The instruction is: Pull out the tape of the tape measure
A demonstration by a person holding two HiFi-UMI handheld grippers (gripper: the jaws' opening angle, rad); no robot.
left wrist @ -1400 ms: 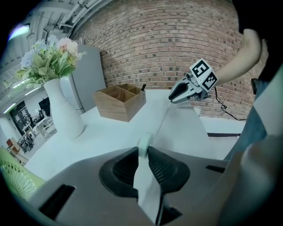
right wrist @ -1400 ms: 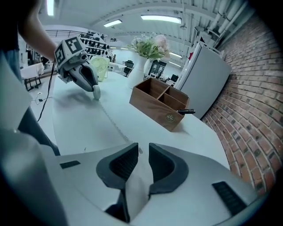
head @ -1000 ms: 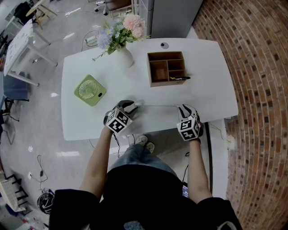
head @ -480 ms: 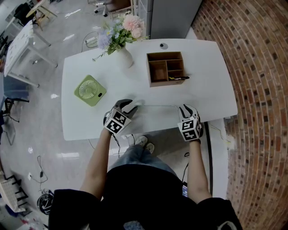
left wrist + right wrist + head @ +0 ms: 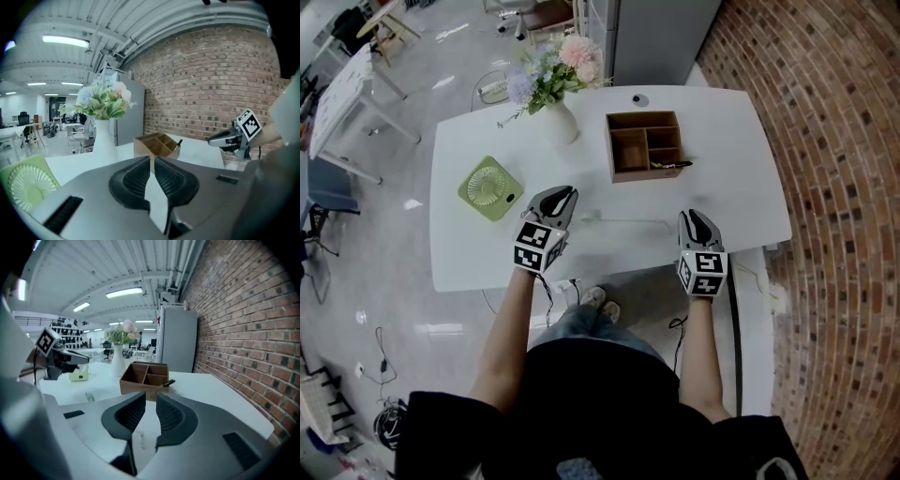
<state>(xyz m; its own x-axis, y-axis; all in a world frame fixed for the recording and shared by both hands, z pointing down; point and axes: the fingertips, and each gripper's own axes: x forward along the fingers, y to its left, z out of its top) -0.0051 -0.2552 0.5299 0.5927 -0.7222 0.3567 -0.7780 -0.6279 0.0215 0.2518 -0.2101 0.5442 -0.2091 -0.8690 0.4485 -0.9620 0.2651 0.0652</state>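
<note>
The tape measure shows too small and pale for any detail.

We see the small pale tape measure lying on the white table near its front edge, its thin tape pulled out and resting flat on the tabletop as a faint straight line running toward our right, its markings too small to read.
</note>
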